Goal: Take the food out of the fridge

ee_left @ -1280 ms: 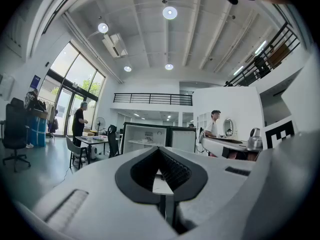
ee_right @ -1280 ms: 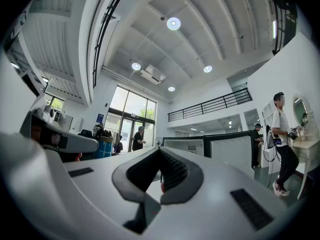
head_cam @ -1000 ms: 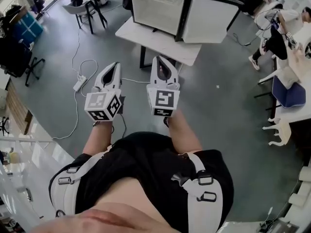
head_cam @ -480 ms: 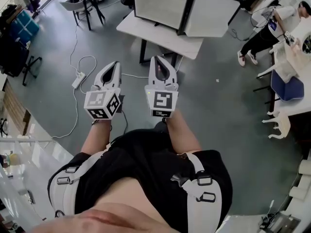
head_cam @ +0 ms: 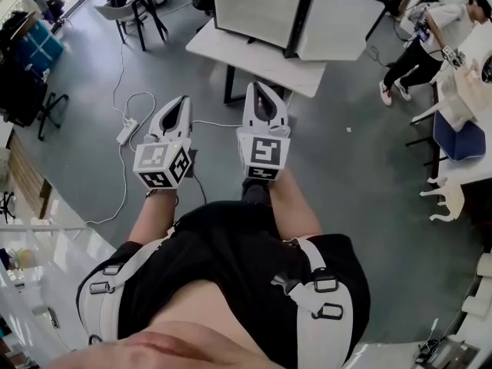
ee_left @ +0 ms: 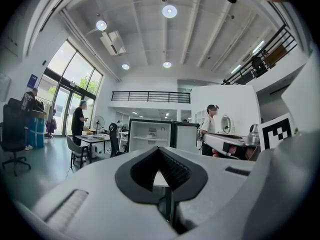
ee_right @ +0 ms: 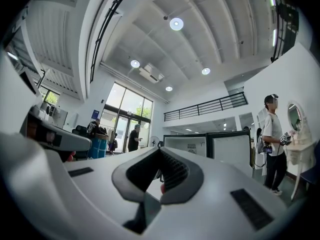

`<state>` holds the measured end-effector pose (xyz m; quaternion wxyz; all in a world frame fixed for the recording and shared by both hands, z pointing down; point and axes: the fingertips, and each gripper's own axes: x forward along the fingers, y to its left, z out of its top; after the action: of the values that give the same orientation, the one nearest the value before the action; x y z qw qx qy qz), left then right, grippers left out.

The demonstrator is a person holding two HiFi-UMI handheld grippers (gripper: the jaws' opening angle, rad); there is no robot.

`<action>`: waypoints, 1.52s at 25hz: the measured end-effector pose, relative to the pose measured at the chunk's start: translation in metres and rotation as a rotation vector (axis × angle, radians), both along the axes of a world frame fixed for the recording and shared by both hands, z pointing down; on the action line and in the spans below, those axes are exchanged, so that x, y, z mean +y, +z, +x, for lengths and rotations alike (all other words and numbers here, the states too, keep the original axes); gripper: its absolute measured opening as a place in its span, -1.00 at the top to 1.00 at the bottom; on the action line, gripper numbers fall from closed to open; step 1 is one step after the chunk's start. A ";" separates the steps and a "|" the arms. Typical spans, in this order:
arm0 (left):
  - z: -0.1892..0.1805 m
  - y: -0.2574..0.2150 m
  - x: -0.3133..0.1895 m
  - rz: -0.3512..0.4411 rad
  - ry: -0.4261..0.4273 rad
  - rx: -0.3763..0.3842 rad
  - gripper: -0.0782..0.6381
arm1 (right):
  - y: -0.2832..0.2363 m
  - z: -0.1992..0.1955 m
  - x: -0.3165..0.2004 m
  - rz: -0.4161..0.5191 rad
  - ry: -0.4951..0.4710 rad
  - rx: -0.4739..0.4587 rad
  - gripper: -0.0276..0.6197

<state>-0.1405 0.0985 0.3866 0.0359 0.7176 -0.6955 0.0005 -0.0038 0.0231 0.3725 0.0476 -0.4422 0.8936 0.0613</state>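
- While both point toward the one table (head_cam: 261,64), I count two grippers. The left gripper (head_cam: 183,100) and the right gripper (head_cam: 258,87) are side by side above the floor (head_cam: 361,175).
- Each pair of fingers is pressed together at the tips with nothing held. Through the gap behind the tips, each gripper view shows only the room.
- One fridge (head_cam: 250,10) stands toward the table's far edge. Its one door (head_cam: 338,28) is swung open over the right end, and a bare strip runs along the near edge.
- One power strip (head_cam: 125,133) lies on the floor, left of the left gripper.
- In the left gripper view I count three people: a person at the far left (ee_left: 31,98), a person in black (ee_left: 78,120) and a person in a cap (ee_left: 210,124).
- Since a second ago, the right gripper has pushed closer to the table's near edge. Its marker cube (head_cam: 264,152) sits further up the head view than it did. The left gripper shows in much the same spot, and both pairs of fingers have stayed closed.
- The head view's upper edge cuts off the top of the fridge.
- I can see one shelf (ee_left: 148,138) inside the fridge. Whatever lies on it is too small to tell, so I cannot pick out the food.
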 end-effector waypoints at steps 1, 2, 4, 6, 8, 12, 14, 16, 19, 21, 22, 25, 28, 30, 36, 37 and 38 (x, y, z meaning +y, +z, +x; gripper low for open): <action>-0.002 0.001 -0.007 -0.001 0.000 -0.004 0.78 | 0.001 -0.003 -0.008 0.001 -0.002 -0.001 0.89; -0.004 0.002 -0.016 -0.003 0.000 -0.010 0.78 | 0.002 -0.006 -0.018 0.000 -0.003 -0.006 0.89; -0.007 0.002 -0.036 -0.004 0.001 -0.021 0.78 | 0.003 -0.009 -0.039 -0.002 -0.003 -0.023 0.89; -0.010 0.002 -0.061 -0.003 0.004 -0.032 0.78 | 0.004 -0.014 -0.063 -0.002 -0.004 -0.032 0.89; -0.013 0.002 -0.088 -0.004 0.007 -0.041 0.78 | 0.007 -0.018 -0.087 -0.008 -0.005 -0.031 0.89; -0.019 0.004 -0.147 -0.004 0.008 -0.042 0.78 | 0.008 -0.025 -0.141 -0.008 -0.013 -0.024 0.89; -0.020 0.003 -0.179 -0.006 0.009 -0.041 0.78 | 0.006 -0.029 -0.168 0.000 -0.019 -0.014 0.89; -0.022 -0.002 -0.211 -0.005 0.011 -0.044 0.78 | 0.002 -0.033 -0.197 0.006 -0.025 -0.007 0.89; -0.027 -0.012 -0.254 0.008 0.009 -0.082 0.78 | -0.003 -0.042 -0.240 0.005 -0.045 -0.014 0.90; -0.028 -0.016 -0.283 0.013 0.020 -0.150 0.78 | -0.004 -0.049 -0.268 -0.001 -0.061 -0.018 0.90; -0.028 -0.018 -0.297 0.016 0.027 -0.202 0.78 | -0.004 -0.051 -0.280 -0.003 -0.066 -0.017 0.89; -0.021 -0.022 -0.328 0.029 0.037 -0.413 0.78 | 0.001 -0.054 -0.307 -0.013 -0.072 -0.006 0.89; -0.011 -0.014 -0.358 0.036 0.069 -0.624 0.77 | 0.008 -0.054 -0.330 -0.028 -0.066 0.006 0.89; -0.006 -0.003 -0.376 0.029 0.106 -0.730 0.77 | 0.010 -0.055 -0.340 -0.034 -0.057 0.010 0.89; -0.008 0.027 -0.420 -0.056 0.240 -0.873 0.43 | 0.009 -0.052 -0.360 -0.041 0.004 0.016 0.89; -0.011 0.029 -0.428 -0.060 0.250 -0.903 0.41 | 0.009 -0.051 -0.363 -0.046 0.019 0.014 0.89; -0.013 0.030 -0.437 -0.062 0.260 -0.939 0.40 | 0.009 -0.049 -0.367 -0.052 0.034 0.010 0.89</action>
<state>-0.1531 -0.3382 0.4170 -0.2608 0.7196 -0.5408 0.3490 -0.0527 -0.3435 0.3819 0.0305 -0.4580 0.8875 0.0412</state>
